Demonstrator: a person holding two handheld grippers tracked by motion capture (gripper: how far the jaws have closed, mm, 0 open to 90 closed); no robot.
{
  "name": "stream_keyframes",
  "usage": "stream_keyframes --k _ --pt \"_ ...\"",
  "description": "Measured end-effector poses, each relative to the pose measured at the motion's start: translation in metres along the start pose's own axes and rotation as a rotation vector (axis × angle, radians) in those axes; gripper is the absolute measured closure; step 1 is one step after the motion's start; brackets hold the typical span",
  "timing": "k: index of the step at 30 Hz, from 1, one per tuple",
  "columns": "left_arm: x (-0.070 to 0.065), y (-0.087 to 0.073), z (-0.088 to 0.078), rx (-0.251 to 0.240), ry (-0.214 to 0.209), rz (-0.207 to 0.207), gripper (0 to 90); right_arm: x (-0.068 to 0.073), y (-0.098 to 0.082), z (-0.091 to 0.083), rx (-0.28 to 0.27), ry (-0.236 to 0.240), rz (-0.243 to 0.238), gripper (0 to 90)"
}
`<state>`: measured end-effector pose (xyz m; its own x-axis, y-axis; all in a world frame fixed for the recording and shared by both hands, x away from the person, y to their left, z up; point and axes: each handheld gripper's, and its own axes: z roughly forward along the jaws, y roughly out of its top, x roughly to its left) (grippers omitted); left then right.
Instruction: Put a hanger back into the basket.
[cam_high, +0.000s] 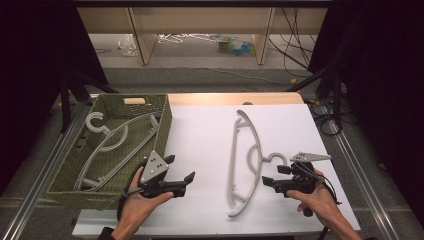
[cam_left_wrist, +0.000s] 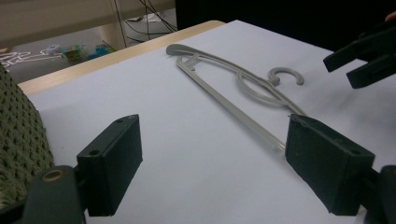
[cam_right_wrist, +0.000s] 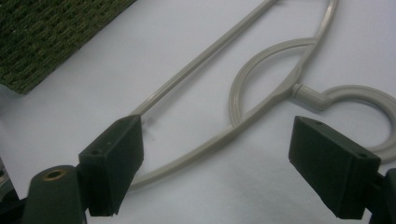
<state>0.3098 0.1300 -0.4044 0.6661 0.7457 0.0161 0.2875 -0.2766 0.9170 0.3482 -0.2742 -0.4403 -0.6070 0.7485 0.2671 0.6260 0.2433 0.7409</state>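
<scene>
A: Where is the grey hanger seen?

B: It is laid flat on the white surface, its long bar running away from the person and its hook turned toward the right tool. A second hanger is seen lying inside the green woven basket at the left edge of the surface.

A: How is the left tool held?

B: It is held low over the surface just beside the basket's near right corner, and it is pointed toward the hanger on the surface. Its jaws are spread wide and nothing is gripped; in the left gripper view only bare surface is framed between them, with the hanger's near end just beside the right-hand jaw.

A: And the right tool?

B: It is held close to the hook, also wide open. In the right gripper view the hanger's curved arm and its inner loop are seen between the jaws, but no contact with either pad is shown. Nothing is grasped.
</scene>
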Motion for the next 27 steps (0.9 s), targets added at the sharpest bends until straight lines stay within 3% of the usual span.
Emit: stream_keyframes --k 4,6,8,11,13,14,16,20,22,24,26,27 --pt "-0.002 -0.005 0.001 -0.012 -0.006 -0.004 17.8 0.003 0.0 0.002 0.018 -0.011 0.001 17.2" --pt "-0.003 -0.008 0.002 -0.019 -0.009 -0.002 17.9 0.003 0.0 0.004 0.02 -0.019 -0.021 16.9" --pt "-0.005 -0.011 0.002 0.001 -0.04 0.009 17.5 0.005 -0.001 0.01 0.046 -0.032 -0.011 16.9" --pt "-0.008 -0.014 0.002 -0.004 -0.047 0.016 17.4 0.006 -0.002 0.02 0.101 -0.053 -0.016 16.9" --pt "-0.008 -0.016 0.001 0.012 -0.035 0.036 17.4 0.009 -0.001 0.036 0.139 -0.099 -0.051 16.9" --pt "-0.009 -0.017 0.001 0.015 -0.032 0.03 17.4 0.009 -0.001 0.036 0.139 -0.099 -0.051 16.9" --pt "-0.009 -0.018 0.001 0.022 -0.028 0.049 17.4 0.008 0.0 0.045 0.169 -0.138 -0.1 17.0" --pt "-0.009 -0.019 0.003 0.023 -0.043 0.051 17.4 0.013 0.003 0.06 0.208 -0.173 -0.093 17.6" --pt "-0.009 -0.019 0.004 0.027 -0.038 0.049 17.5 0.017 0.004 0.064 0.256 -0.183 -0.086 19.3" --pt "-0.008 -0.02 0.005 0.032 -0.041 0.056 17.5 0.017 0.004 0.073 0.258 -0.192 -0.094 19.3" --pt "-0.009 -0.021 0.005 0.034 -0.042 0.053 17.6 0.018 0.006 0.073 0.308 -0.199 -0.113 21.8" --pt "-0.009 -0.021 0.005 0.035 -0.044 0.053 17.6 0.02 0.007 0.075 0.294 -0.231 -0.152 24.4"
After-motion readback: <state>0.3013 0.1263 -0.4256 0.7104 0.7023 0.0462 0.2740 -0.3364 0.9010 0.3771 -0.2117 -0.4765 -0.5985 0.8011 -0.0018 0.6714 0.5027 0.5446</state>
